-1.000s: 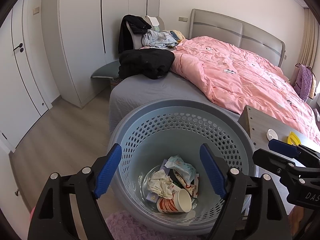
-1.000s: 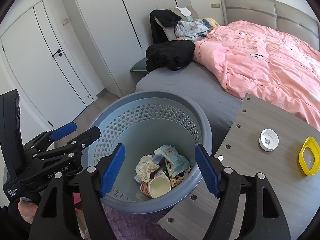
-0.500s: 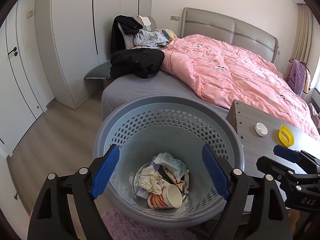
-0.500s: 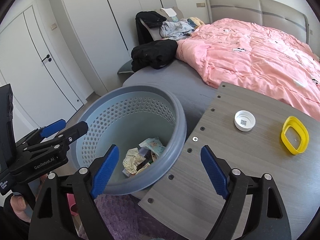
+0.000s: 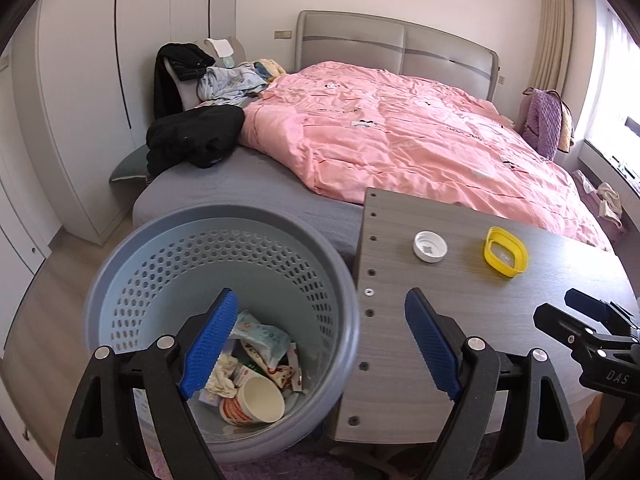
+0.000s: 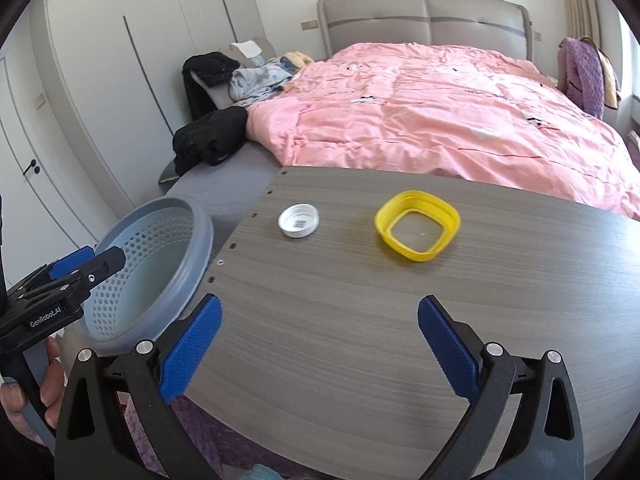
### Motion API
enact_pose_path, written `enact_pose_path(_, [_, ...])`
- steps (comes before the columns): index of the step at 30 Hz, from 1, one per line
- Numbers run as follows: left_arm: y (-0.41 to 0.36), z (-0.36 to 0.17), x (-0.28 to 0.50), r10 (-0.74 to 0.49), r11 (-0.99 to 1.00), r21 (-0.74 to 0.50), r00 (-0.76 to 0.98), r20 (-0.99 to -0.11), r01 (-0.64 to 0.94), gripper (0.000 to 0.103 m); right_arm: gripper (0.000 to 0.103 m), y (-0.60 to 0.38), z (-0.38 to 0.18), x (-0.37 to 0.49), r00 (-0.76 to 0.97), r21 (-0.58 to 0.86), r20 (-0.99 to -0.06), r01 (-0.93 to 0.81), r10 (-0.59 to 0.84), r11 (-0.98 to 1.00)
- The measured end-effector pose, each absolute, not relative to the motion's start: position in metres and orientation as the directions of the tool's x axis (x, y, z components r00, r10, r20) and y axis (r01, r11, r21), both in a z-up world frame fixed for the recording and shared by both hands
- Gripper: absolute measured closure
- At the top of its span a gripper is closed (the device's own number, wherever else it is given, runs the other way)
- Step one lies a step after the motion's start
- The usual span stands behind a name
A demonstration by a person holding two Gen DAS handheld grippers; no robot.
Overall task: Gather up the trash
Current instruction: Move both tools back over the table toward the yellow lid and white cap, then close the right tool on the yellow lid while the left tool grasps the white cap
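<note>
A white bottle cap [image 6: 299, 221] and a yellow square lid [image 6: 417, 225] lie on the grey wooden table [image 6: 360, 340]; both also show in the left wrist view, cap [image 5: 430, 246] and lid [image 5: 505, 251]. A blue perforated basket [image 5: 208, 264] stands left of the table and holds a paper cup [image 5: 256, 400], wrappers and tissue. My left gripper [image 5: 316, 344] is open and empty over the basket's right rim. My right gripper [image 6: 318, 350] is open and empty above the table, short of the cap and lid.
A bed with a pink duvet [image 6: 440, 112] lies behind the table, with black clothes [image 5: 192, 136] piled at its left corner. White wardrobes [image 5: 100, 80] line the left wall. A purple rug [image 6: 192, 432] lies under the table.
Both grippers have swung right, away from the basket toward the table. The cap and lid are now nearer and more central in the right wrist view. Both grippers stayed open.
</note>
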State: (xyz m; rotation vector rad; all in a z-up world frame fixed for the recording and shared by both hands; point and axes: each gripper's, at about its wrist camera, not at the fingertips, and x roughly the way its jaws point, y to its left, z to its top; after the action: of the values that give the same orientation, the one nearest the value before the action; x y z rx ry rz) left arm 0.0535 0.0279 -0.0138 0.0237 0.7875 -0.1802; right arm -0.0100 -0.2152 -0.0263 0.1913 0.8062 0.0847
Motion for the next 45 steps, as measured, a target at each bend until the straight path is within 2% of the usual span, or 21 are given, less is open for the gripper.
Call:
enact_pose_path(7, [-0.022,-0.019,0.076,-0.176,0.977,-0.046,0.659,-0.732,0.209,0.020,0.006,-0.260,-0.034,0.004,0.680,0.217,-0.725,0.070,0.112,0.974])
enact_pose_path(14, [-0.055,-0.031,0.100,-0.137,0.979,-0.007,0.633,-0.762,0.204,0.020,0.006,-0.273,-0.047,0.037,0.625,0.190,-0.771,0.039,0.125,0.981])
enact_pose_path(25, [-0.061,-0.042,0.124,-0.092,0.985,0.018,0.607,-0.789,0.173,0.020,0.006,-0.274,-0.064,0.079,0.570,0.159,-0.812,0.004,0.129,0.987])
enact_pose_path(41, [-0.066,-0.053,0.154,-0.095,0.986,0.003,0.573,-0.814,0.168,0.020,0.007,-0.272,-0.080,0.106,0.542,0.098,-0.836,0.003,0.081,0.995])
enact_pose_path(44, [-0.067,-0.053,0.156,-0.097,0.986,0.001,0.571,-0.815,0.169,0.020,0.010,-0.269,-0.080,0.107,0.550,0.081,-0.832,-0.009,0.073,0.997])
enact_pose_path(45, [-0.067,-0.054,0.156,-0.099,0.985,-0.001,0.570,-0.816,0.171,0.020,0.017,-0.268,-0.080,0.106,0.556,0.072,-0.828,-0.014,0.067,0.997])
